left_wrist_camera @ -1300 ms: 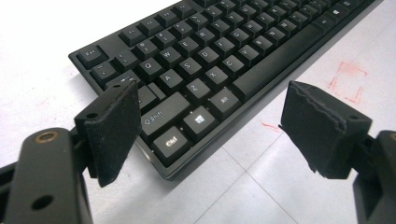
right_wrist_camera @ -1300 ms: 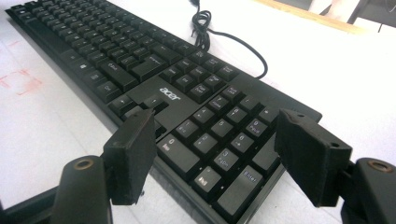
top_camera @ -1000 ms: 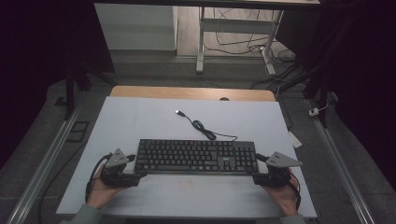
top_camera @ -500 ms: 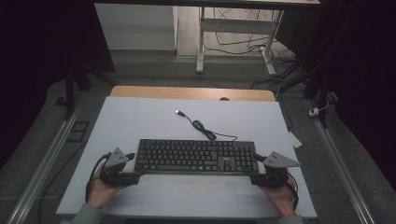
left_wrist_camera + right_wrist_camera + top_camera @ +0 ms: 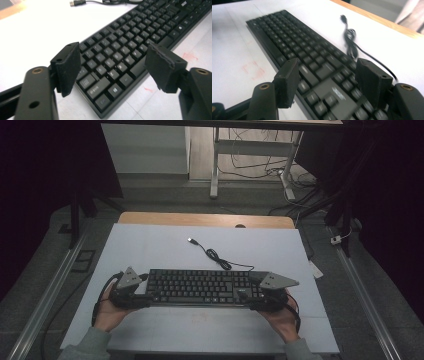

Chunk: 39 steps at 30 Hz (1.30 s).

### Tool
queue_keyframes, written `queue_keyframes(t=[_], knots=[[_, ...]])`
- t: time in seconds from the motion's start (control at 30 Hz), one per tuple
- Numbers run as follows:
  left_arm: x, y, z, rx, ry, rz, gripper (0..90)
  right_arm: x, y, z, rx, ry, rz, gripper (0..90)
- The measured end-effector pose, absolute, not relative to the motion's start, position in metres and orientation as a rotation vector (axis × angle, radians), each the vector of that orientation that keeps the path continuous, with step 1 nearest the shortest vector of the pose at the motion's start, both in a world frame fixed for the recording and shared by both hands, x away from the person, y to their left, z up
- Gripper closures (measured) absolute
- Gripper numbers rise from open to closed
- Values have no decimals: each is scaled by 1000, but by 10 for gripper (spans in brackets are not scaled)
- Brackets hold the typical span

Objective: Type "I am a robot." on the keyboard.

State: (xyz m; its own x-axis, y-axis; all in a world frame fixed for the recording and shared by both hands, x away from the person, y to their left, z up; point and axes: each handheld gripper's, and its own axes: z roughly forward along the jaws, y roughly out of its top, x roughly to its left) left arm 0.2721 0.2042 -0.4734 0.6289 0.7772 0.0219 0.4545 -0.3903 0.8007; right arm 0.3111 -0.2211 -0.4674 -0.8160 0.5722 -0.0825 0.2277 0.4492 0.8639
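While the black keyboard [image 5: 200, 287] lies flat near the front of the white table [image 5: 150, 245], the left gripper [image 5: 112, 66] has just been closing a little, its jaws still spread over the left end keys. The right gripper [image 5: 327, 75] is spread above the right end. The high view shows the cable [image 5: 215, 256] behind.

sleeves [image 5: 85, 346]: grey, seemingly | left gripper [image 5: 113, 65]: black jaws, brass-ringed screw holes | cables: black
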Motion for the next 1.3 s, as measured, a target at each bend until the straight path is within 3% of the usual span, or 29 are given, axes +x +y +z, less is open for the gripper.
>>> queue_keyframes(t=[0.33, 0.53, 1.03, 1.3], knots=[[277, 201, -477, 2039, 982, 499, 353, 322, -177, -460, 595, 2376, 1360, 436], [276, 196, -487, 2070, 984, 477, 460, 328, -161, -462, 564, 2394, 1395, 525], [278, 202, -498, 2083, 998, 447, 695, 346, -134, -471, 535, 2454, 1364, 856], [278, 201, -501, 2103, 986, 442, 829, 348, -129, -473, 556, 2457, 1375, 895]])
